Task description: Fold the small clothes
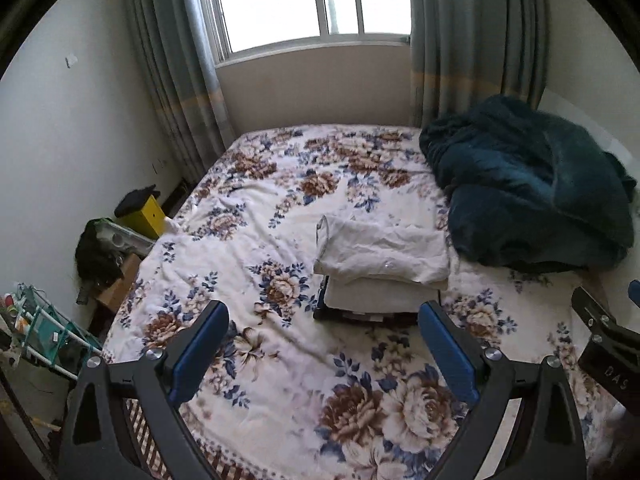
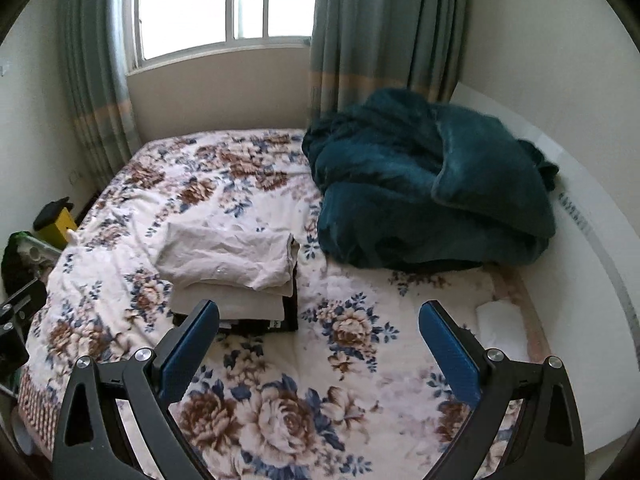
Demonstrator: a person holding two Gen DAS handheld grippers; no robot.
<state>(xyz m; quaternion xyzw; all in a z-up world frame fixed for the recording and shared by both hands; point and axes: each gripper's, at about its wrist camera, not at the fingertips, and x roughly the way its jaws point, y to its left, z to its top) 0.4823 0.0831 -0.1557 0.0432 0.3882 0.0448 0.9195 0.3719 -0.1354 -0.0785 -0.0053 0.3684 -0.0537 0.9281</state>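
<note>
A stack of folded clothes (image 1: 380,264) lies on the floral bedspread (image 1: 256,264), with a white garment on top, a cream one under it and dark ones at the bottom. It also shows in the right wrist view (image 2: 232,264). My left gripper (image 1: 324,320) is open and empty, held above the bed just in front of the stack. My right gripper (image 2: 320,320) is open and empty, to the right of the stack's near corner. The right gripper's body shows at the right edge of the left wrist view (image 1: 604,344).
A crumpled dark teal blanket (image 2: 432,196) lies at the bed's back right, close to the stack. A small white folded item (image 2: 500,320) lies by the right wall. A yellow box (image 1: 146,212) and clutter stand on the floor left of the bed. Curtains and a window are behind.
</note>
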